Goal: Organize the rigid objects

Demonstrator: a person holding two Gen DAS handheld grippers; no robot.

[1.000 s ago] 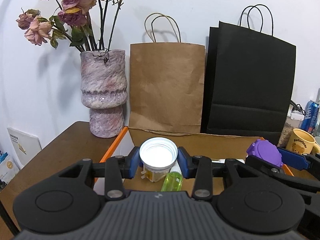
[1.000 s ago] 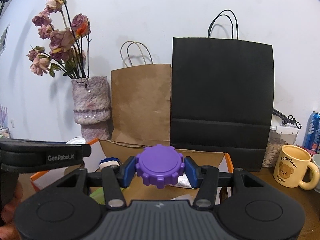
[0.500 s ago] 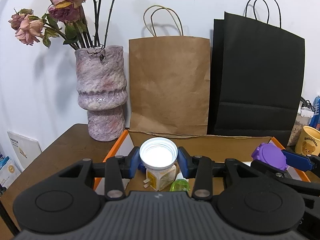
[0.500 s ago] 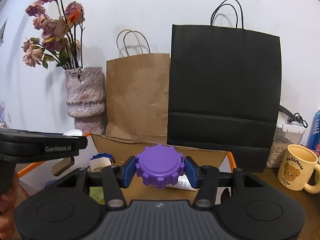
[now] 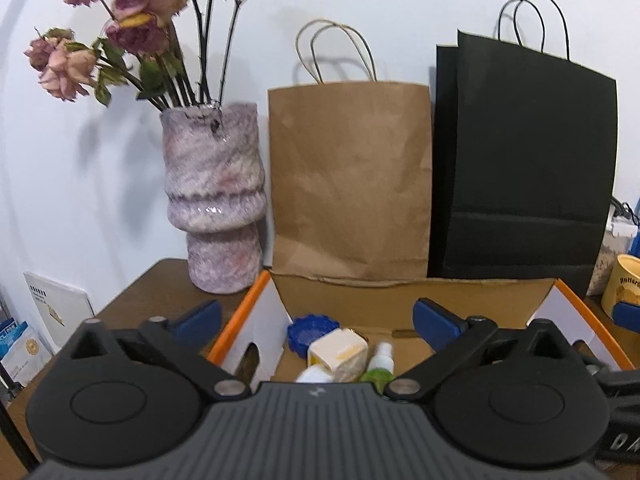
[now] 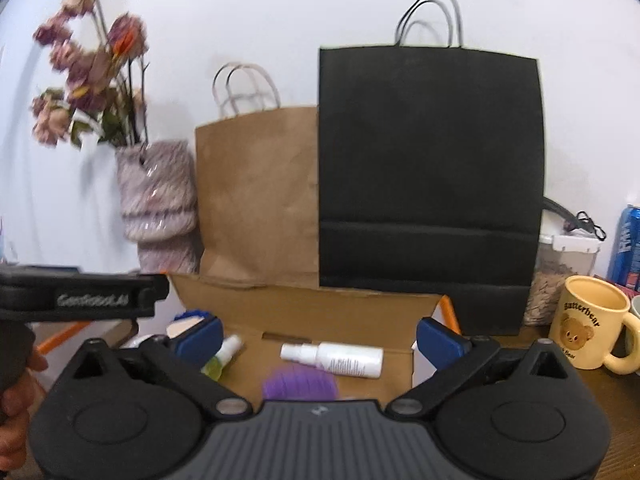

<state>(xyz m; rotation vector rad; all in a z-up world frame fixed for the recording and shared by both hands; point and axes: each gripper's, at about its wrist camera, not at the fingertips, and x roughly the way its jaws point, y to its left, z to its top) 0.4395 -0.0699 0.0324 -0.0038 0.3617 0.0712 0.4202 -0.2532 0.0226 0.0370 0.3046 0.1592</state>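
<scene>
Both grippers spread wide, nothing clamped. Left gripper (image 5: pixel 318 316) over cardboard box (image 5: pixel 400 294); white-lid jar (image 5: pixel 338 354) lying in box near blue lid (image 5: pixel 313 330) & small green spray bottle (image 5: pixel 378 364). Right gripper (image 6: pixel 320 334) same deal: purple lid (image 6: pixel 300 386) w/ blur, low betw fingers, apart from both pads; white bottle (image 6: pixel 334 360) just past it. Bear mug (image 6: pixel 588 328) far right on table.

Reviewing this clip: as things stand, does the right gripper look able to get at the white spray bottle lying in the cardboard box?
Probably yes. The right gripper is open and empty, and the white spray bottle lies on its side just ahead between the fingers, nothing covering it; the purple lid sits nearer, slightly left.
</scene>
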